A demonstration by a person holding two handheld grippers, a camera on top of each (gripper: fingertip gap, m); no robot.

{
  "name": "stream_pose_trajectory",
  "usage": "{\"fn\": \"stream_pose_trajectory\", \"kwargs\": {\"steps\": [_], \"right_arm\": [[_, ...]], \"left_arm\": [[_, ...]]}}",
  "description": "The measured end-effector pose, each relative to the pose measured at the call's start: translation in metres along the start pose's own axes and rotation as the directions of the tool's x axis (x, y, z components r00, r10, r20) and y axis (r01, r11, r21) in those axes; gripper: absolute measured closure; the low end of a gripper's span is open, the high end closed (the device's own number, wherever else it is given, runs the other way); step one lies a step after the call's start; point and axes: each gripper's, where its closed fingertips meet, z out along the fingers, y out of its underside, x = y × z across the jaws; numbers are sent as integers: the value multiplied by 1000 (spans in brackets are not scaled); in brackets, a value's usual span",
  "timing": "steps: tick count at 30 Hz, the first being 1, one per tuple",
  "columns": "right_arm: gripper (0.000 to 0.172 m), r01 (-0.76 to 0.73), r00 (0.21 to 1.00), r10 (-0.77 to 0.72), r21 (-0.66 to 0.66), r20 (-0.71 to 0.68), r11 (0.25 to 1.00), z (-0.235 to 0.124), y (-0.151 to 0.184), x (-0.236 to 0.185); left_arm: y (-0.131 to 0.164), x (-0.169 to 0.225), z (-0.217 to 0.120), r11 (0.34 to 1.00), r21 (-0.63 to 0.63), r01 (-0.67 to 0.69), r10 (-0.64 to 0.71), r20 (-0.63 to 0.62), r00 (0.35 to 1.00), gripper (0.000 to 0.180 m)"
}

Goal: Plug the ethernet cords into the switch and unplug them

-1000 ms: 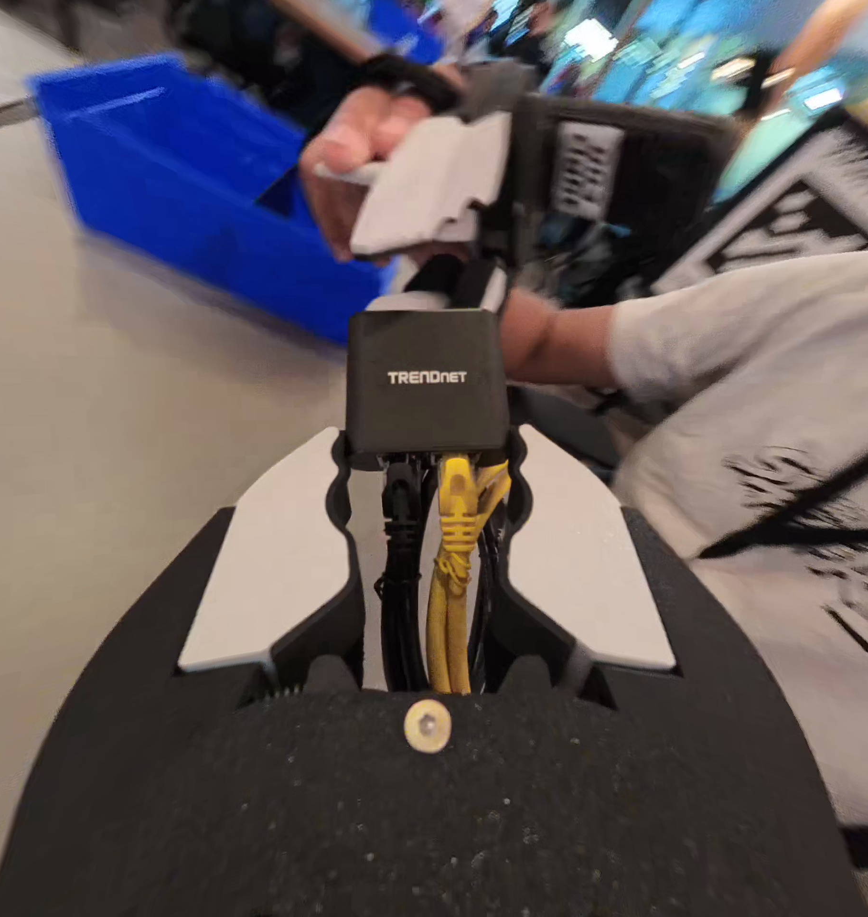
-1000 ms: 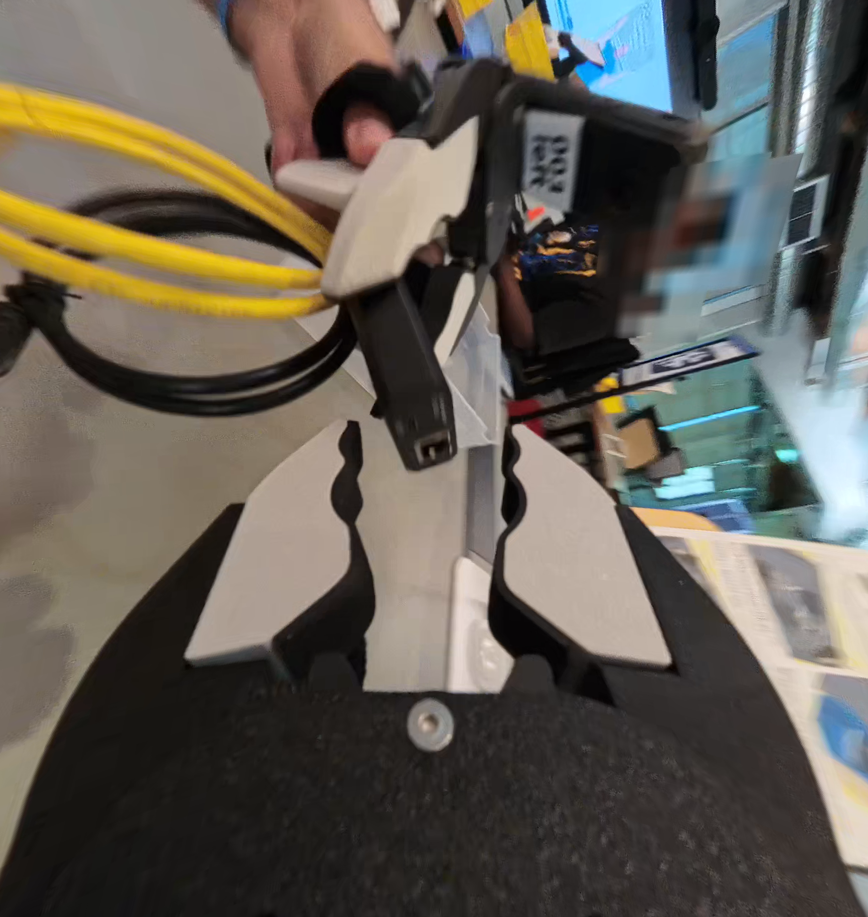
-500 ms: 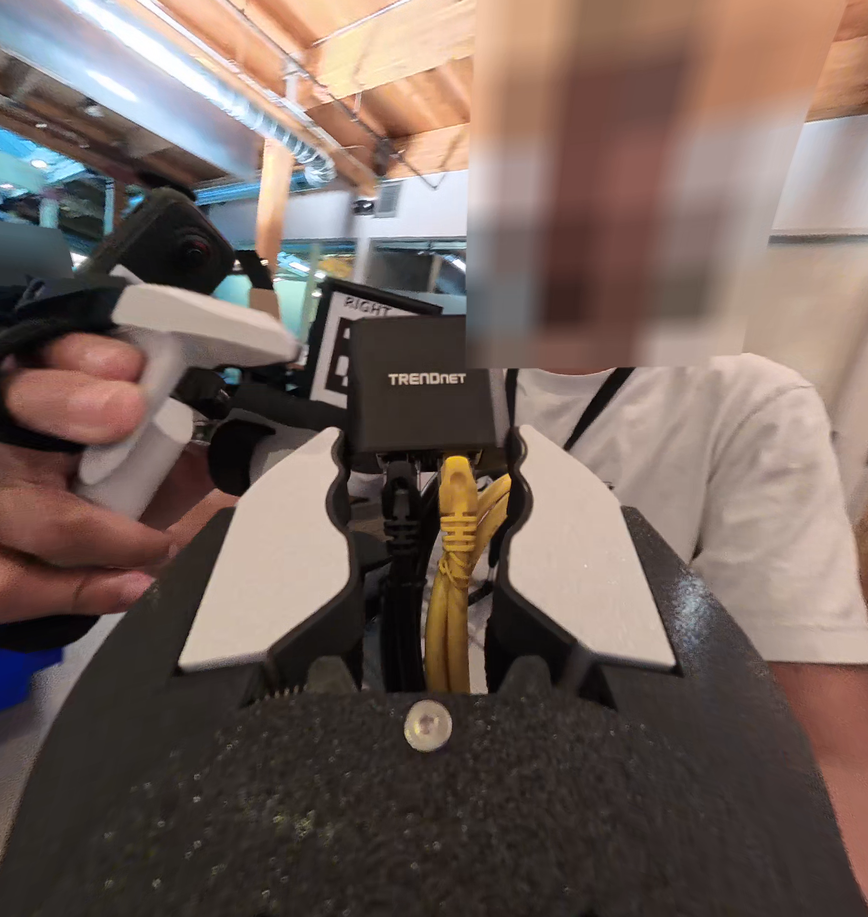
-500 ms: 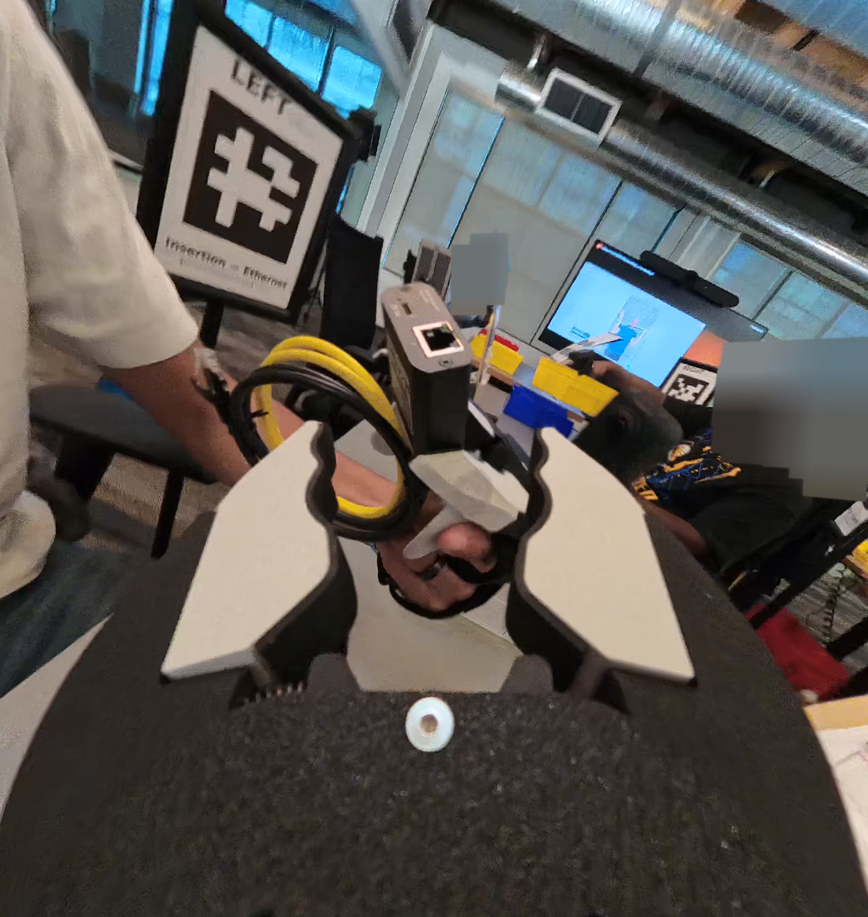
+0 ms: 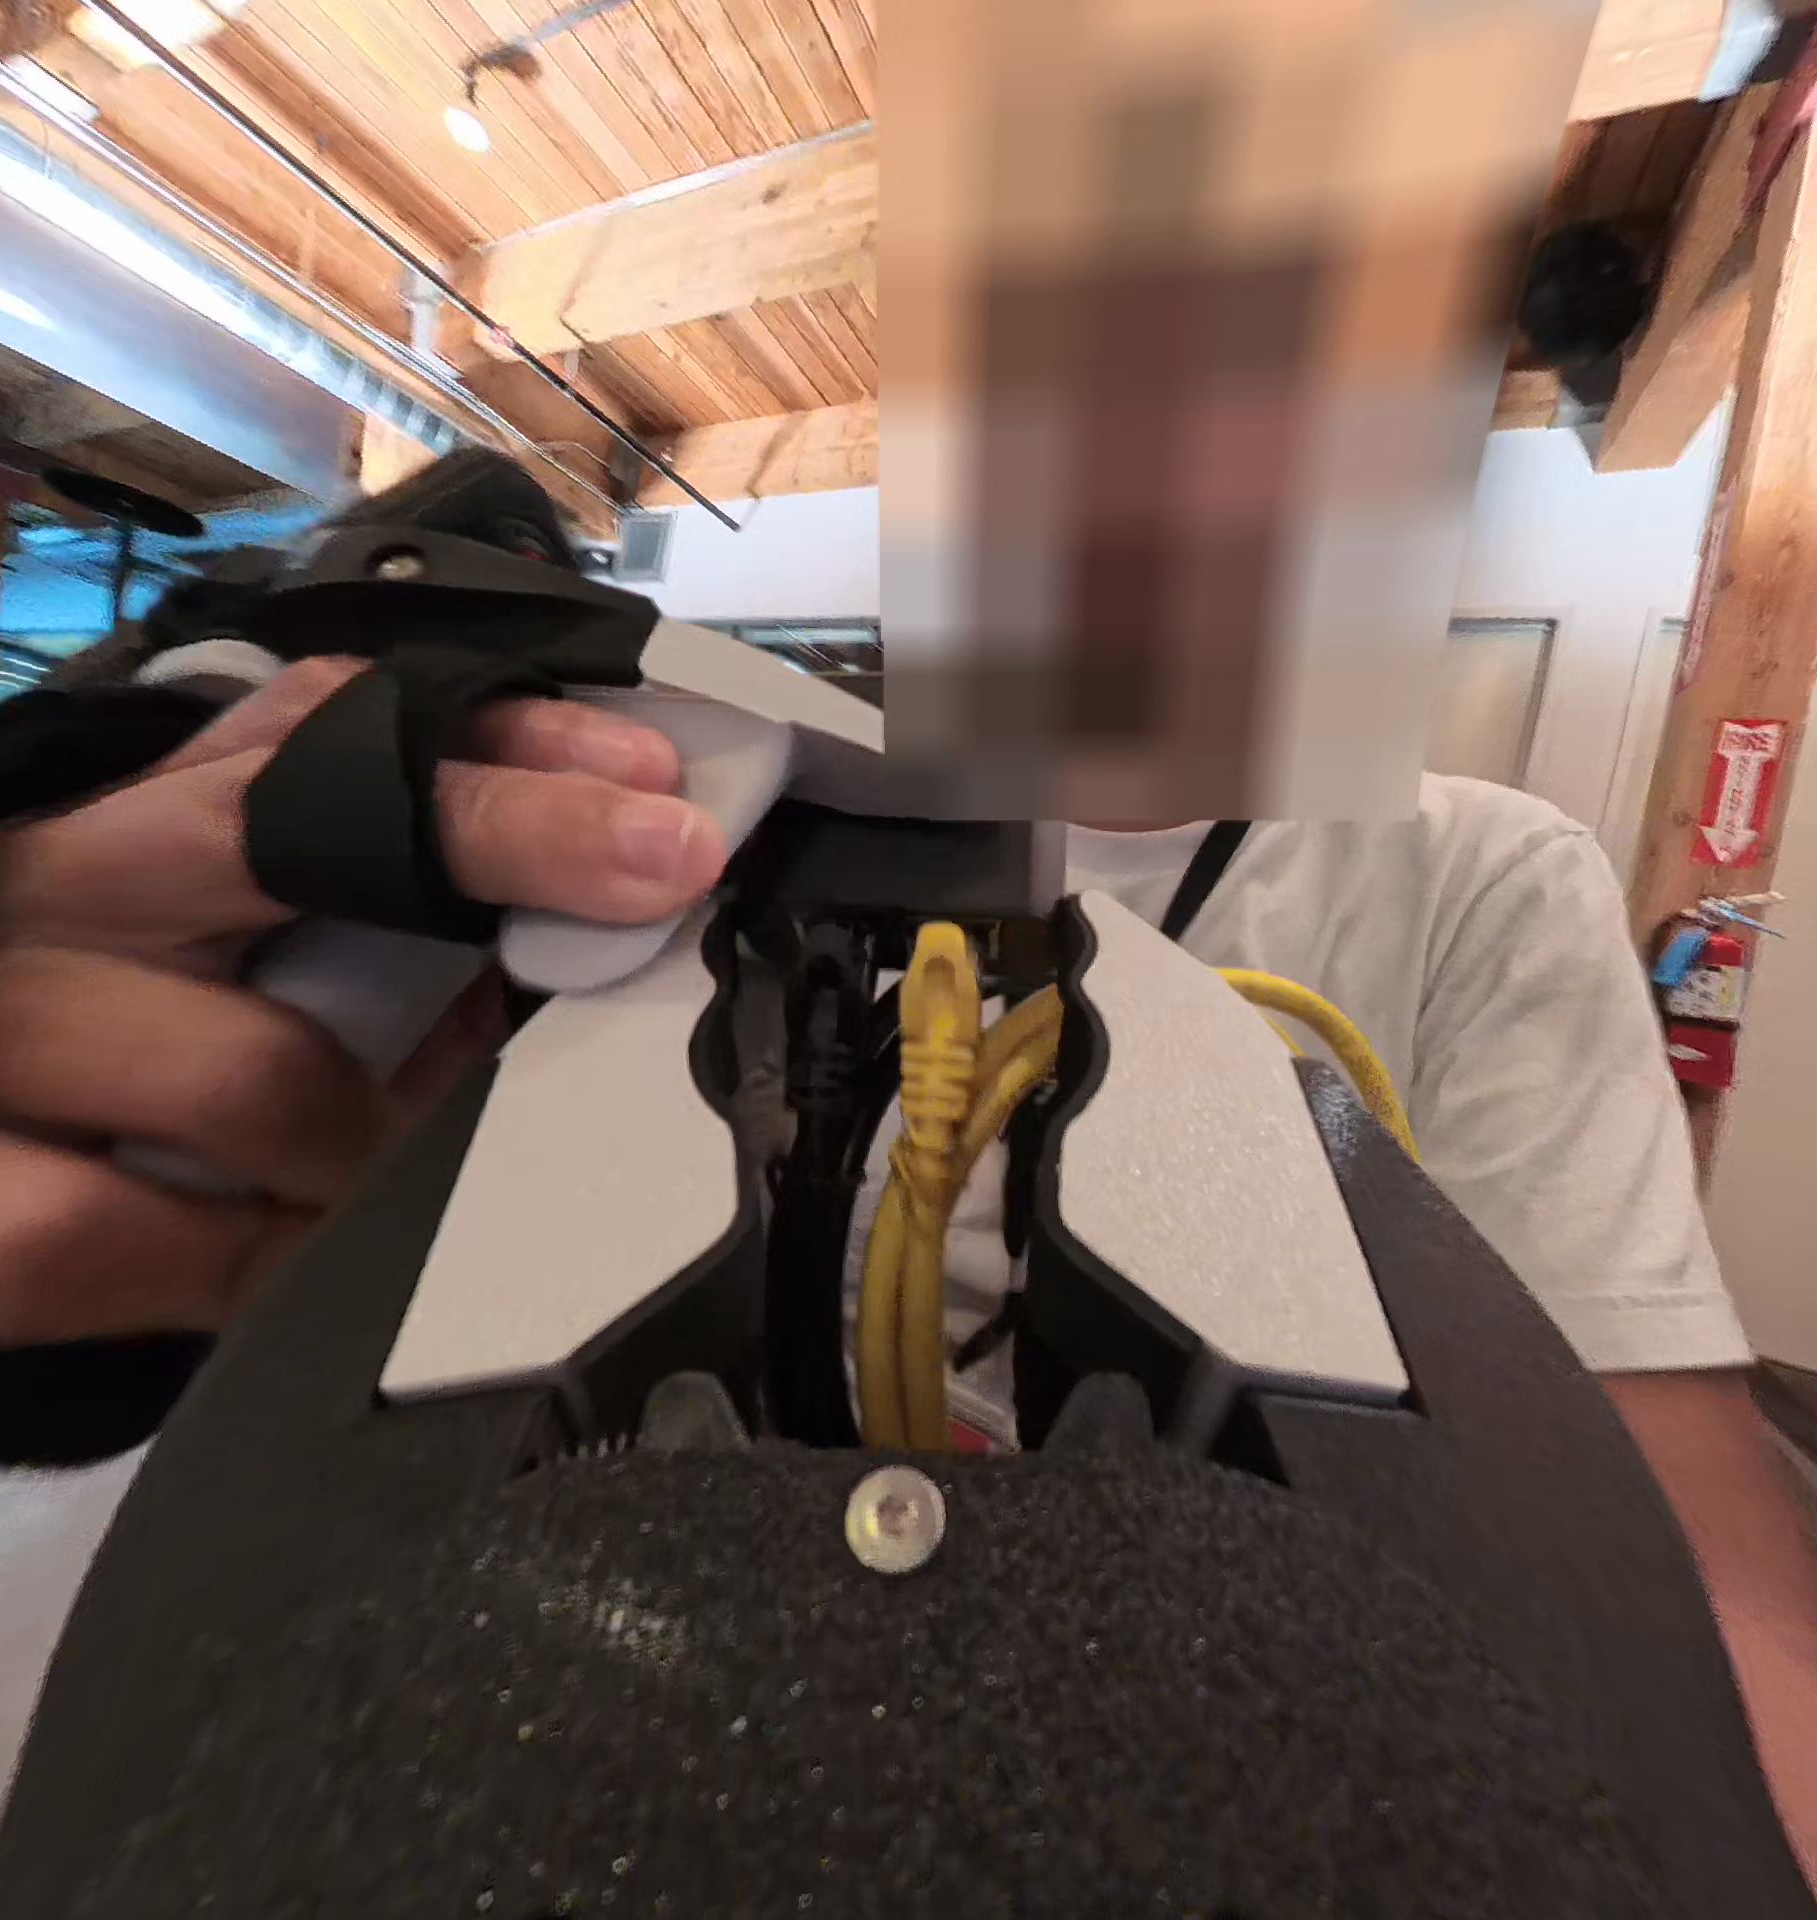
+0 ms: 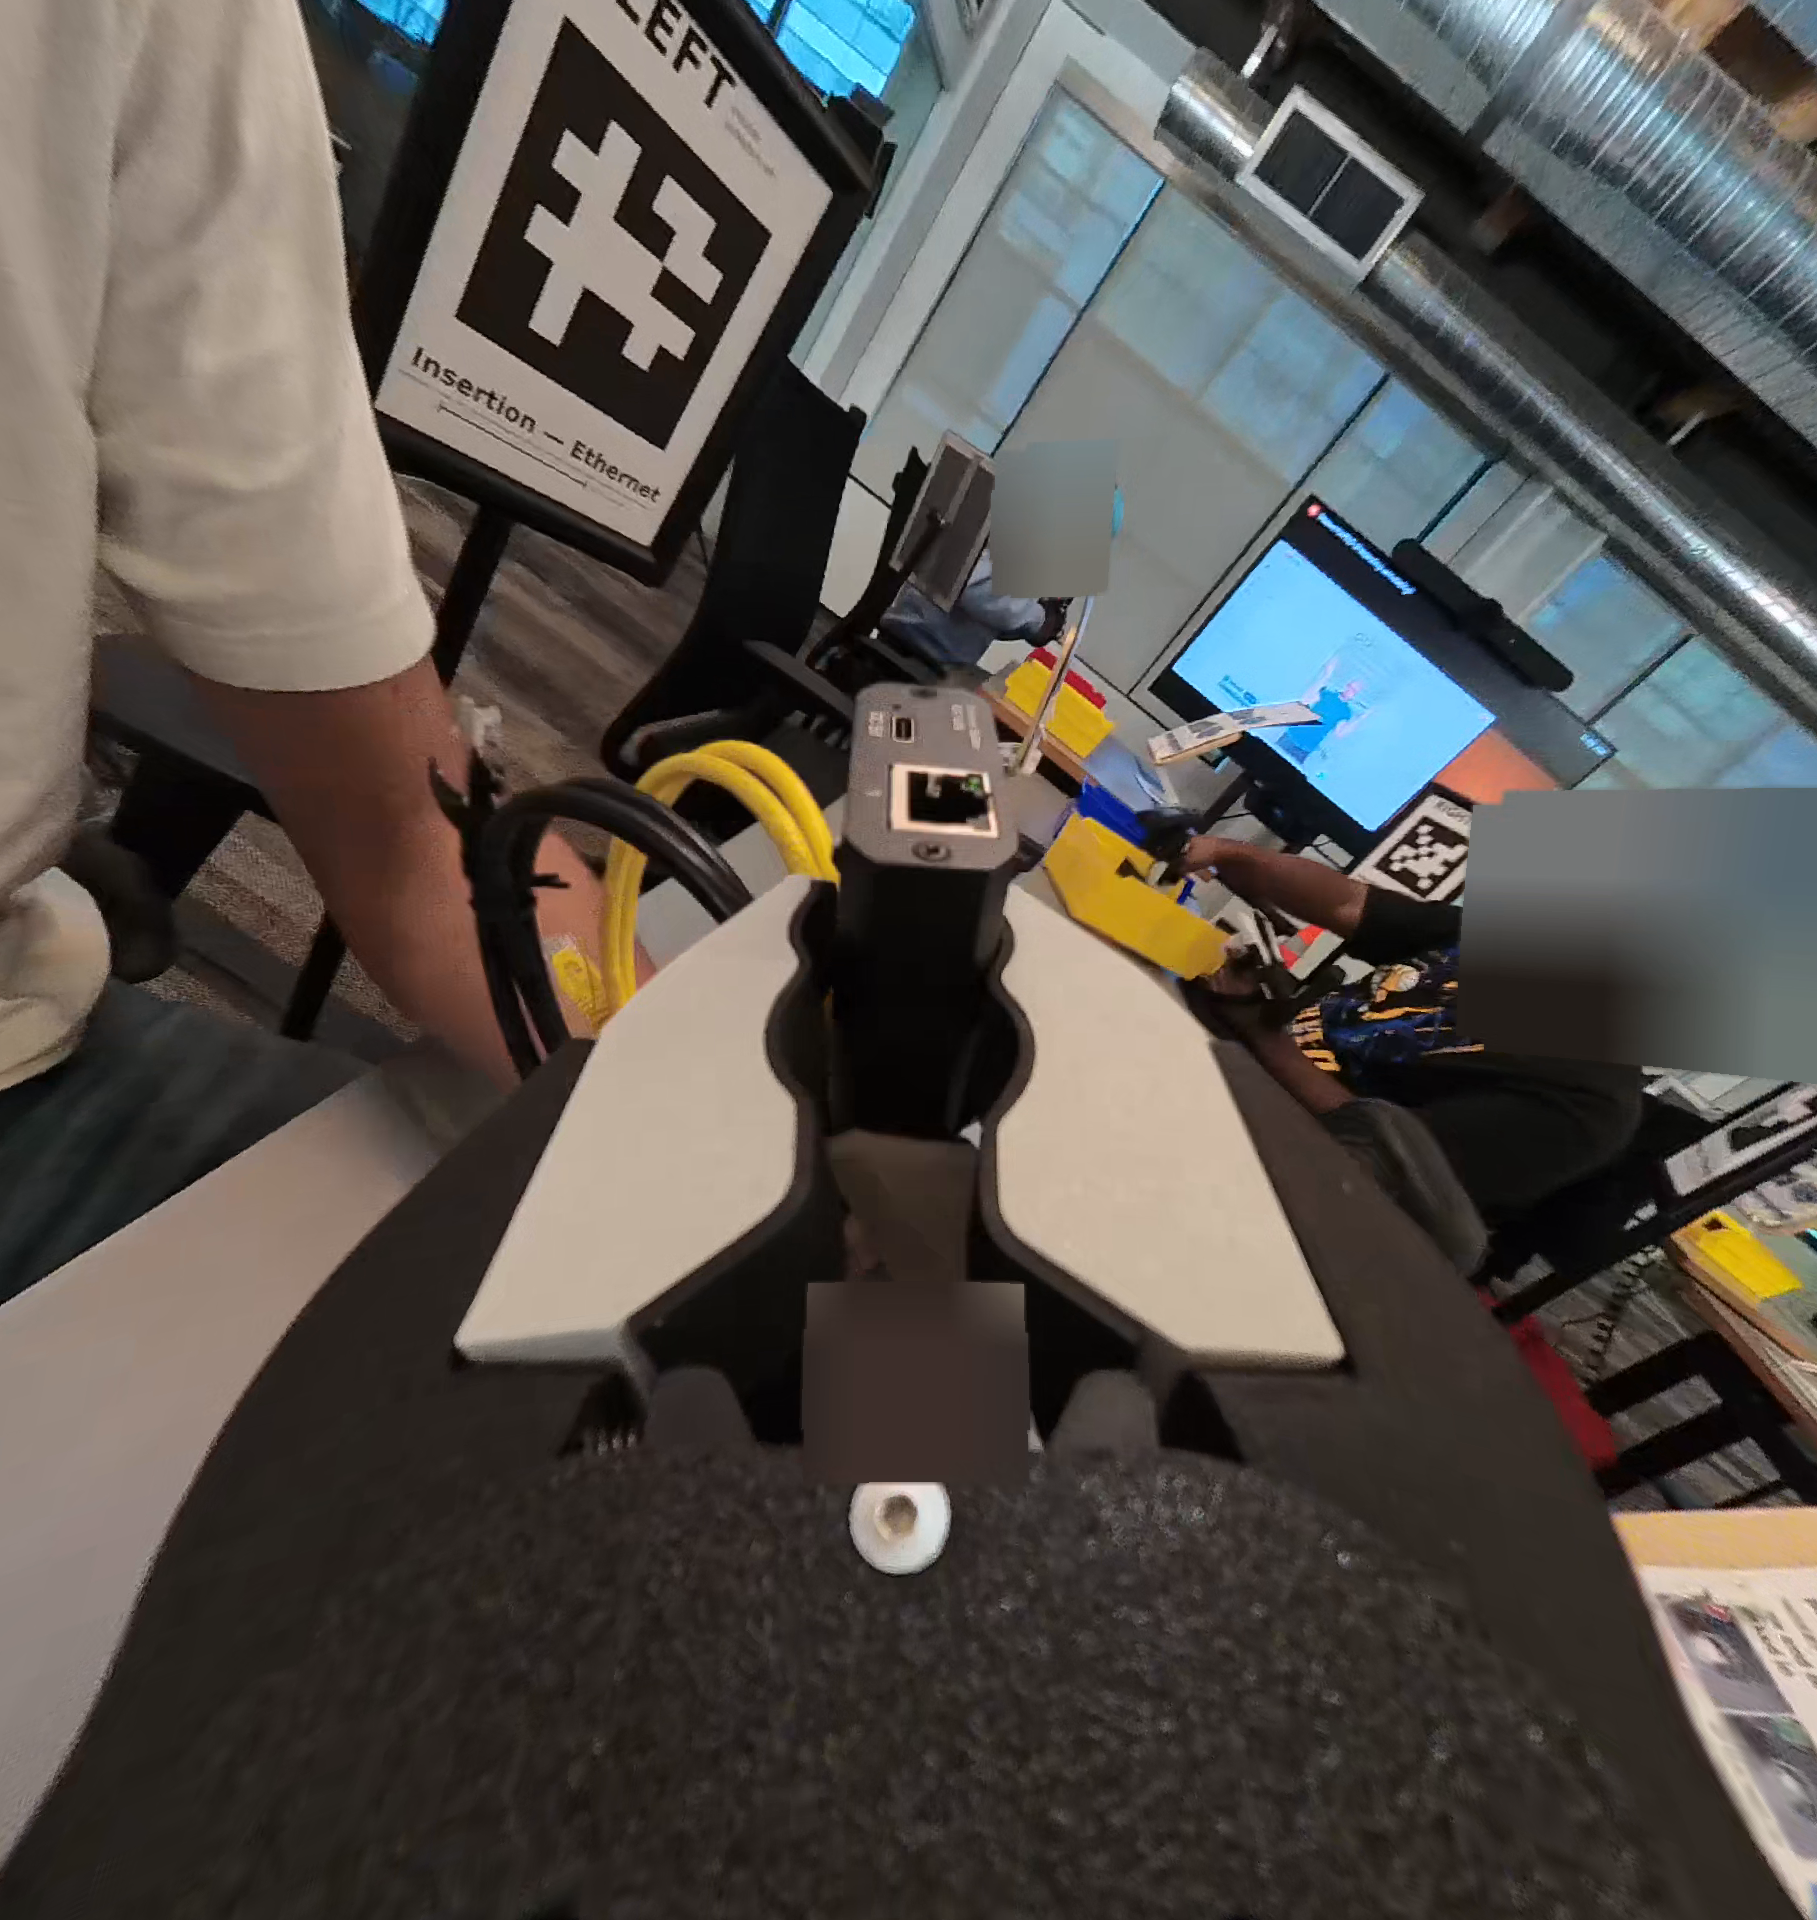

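In the left wrist view my left gripper [image 5: 896, 920] is shut on the near end of the black switch [image 5: 883, 868] and holds it in the air. A yellow ethernet cord [image 5: 940, 1008] and a black cord [image 5: 821, 1039] are plugged into that end and run back between the fingers. The right gripper's grey finger [image 5: 758, 717] lies across the switch from the left, with a hand [image 5: 260, 935] on its trigger. In the right wrist view my right gripper [image 6: 914, 935] is shut on the switch [image 6: 925, 935]. Its far end face shows an empty port [image 6: 940, 800]. The yellow cord [image 6: 717, 779] and black cord [image 6: 582, 831] loop off to the left.
A person in a white shirt [image 5: 1403, 987] stands close behind the switch. A wooden post [image 5: 1777, 520] with a fire extinguisher [image 5: 1704, 977] is at the right. A marker sign [image 6: 613, 249], a screen [image 6: 1330, 675], yellow bins [image 6: 1132, 894] and a grey table [image 6: 156, 1299] lie around. Both grippers' tips are close together, under 4 cm apart.
The right gripper moved in from open and apart, and its fingers closed on the switch. The left gripper kept hold of the switch; both views swung up from the table a second ago.
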Motion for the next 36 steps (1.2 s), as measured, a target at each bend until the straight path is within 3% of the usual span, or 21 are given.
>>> {"fn": "stream_pose_trajectory", "kwargs": {"steps": [3,5,10,12,15,17,23,26,28,31,33,36], "right_arm": [[148,28,999,-28,-9,-25,1000,-3,-7,5],[147,53,997,-60,-154,-41,987,-4,5,10],[148,122,978,-187,-472,-92,873,-18,49,29],[148,165,953,-285,-614,-103,772,-28,72,41],[147,222,898,-434,-783,-68,581,-42,107,55],[148,230,882,-469,-830,-43,509,-47,126,59],[148,164,922,-377,-796,-86,583,-44,154,54],[148,150,918,-383,-802,-104,578,-46,158,57],[147,162,911,-400,-807,-98,568,-46,158,58],[147,162,913,-398,-819,-87,551,-49,159,58],[148,167,910,-406,-823,-82,542,-50,158,59],[148,152,914,-395,-825,-93,544,-53,157,60]], "left_arm": [[-14,-8,-29,993,110,-31,12,170,985,122],[-26,-14,-59,980,195,-49,-19,331,944,114],[-63,-3,-121,953,251,-169,-46,673,738,113],[-62,-1,-130,969,189,-162,-48,783,620,108],[-38,4,-140,989,99,-108,-46,911,410,108],[-10,11,-149,994,57,-96,-33,970,240,109],[102,57,-139,988,-96,-117,80,988,-134,119],[137,74,-121,992,-82,-100,67,987,-143,113],[138,83,-110,989,-105,-105,90,986,-140,111],[141,87,-119,980,-182,-82,162,964,-210,110],[147,86,-132,986,-164,-25,152,955,-256,109],[148,87,-133,986,-166,-5,160,954,-253,109]]}}
